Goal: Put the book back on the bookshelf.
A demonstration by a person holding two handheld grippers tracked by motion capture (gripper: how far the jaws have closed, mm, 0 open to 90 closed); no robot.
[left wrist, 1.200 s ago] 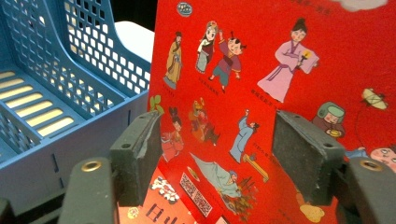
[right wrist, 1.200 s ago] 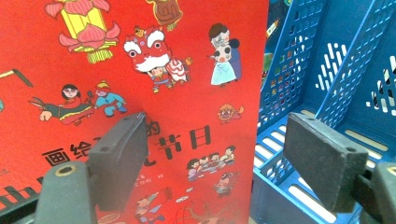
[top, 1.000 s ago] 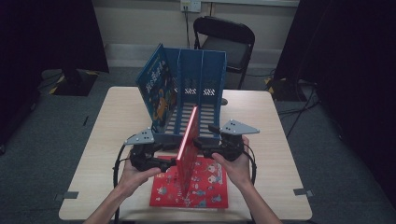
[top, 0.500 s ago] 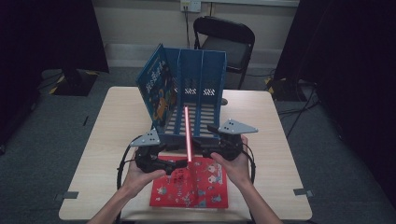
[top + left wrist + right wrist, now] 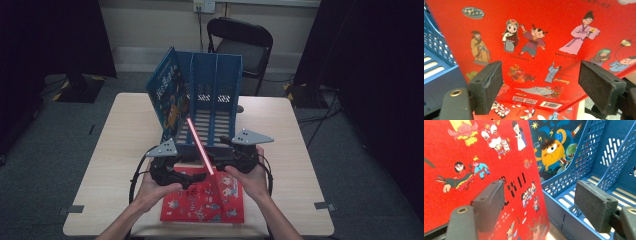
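The left gripper, jaws wide apart and gripping nothing, flanks a thin red picture book standing on edge, its top leaning toward the blue slotted plastic file rack. The right gripper, likewise gaping and empty, sits right of it, with bare table beyond.

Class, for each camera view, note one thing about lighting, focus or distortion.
High view: dim and soft, room edges dark, the table lit. Left gripper view: bright and saturated, red book sharp, the tool's near fingers slightly blurred. Right gripper view: well lit, blue rack lines bowed by the wide lens.
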